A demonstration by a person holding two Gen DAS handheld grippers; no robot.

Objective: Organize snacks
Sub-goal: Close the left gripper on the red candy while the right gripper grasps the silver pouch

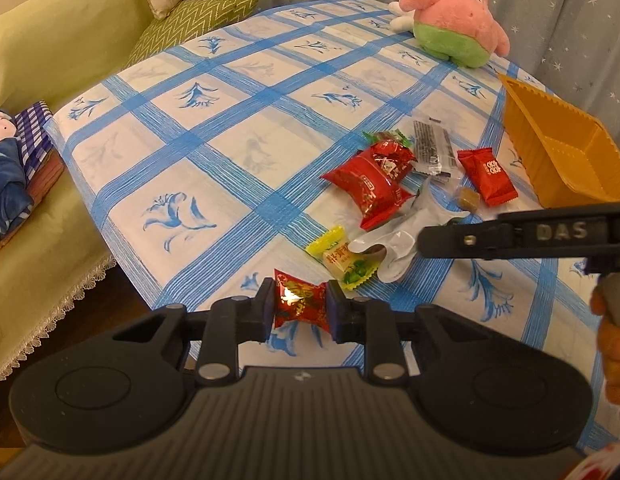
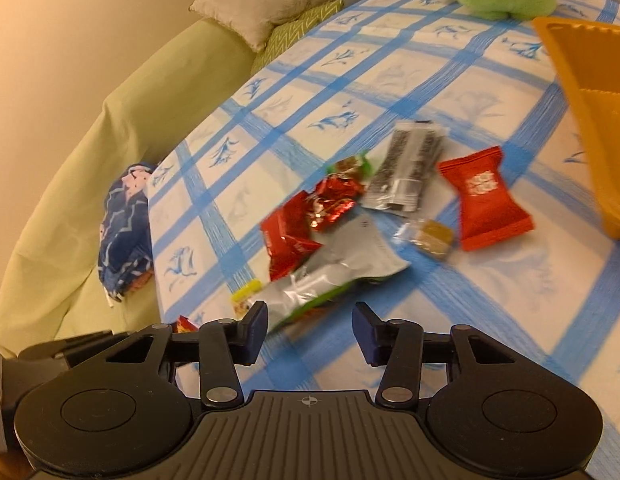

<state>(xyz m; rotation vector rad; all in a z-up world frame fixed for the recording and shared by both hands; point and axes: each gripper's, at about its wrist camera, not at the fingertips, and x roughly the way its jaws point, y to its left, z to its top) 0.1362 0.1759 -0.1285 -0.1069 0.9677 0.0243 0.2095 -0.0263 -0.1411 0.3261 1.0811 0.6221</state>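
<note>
My left gripper (image 1: 299, 308) is shut on a small red and gold wrapped candy (image 1: 299, 300), just above the checked tablecloth. Several snacks lie ahead: a red packet pile (image 1: 370, 184), a dark bar packet (image 1: 432, 148), a single red packet (image 1: 486, 176), a brown cube candy (image 1: 468, 199), a yellow candy (image 1: 342, 260) and a silver packet (image 1: 398, 240). My right gripper (image 2: 310, 320) is open, low over the cloth. The silver packet's (image 2: 334, 268) near end lies by its left finger (image 2: 255, 322), and neither pad presses on it. An orange tray (image 2: 590, 80) stands at the right.
A pink and green plush toy (image 1: 454, 12) sits at the table's far edge. A green sofa (image 1: 49, 60) with cushions runs along the left, beyond the table edge. A person's hand (image 1: 614, 344) holds the right gripper's handle at the right.
</note>
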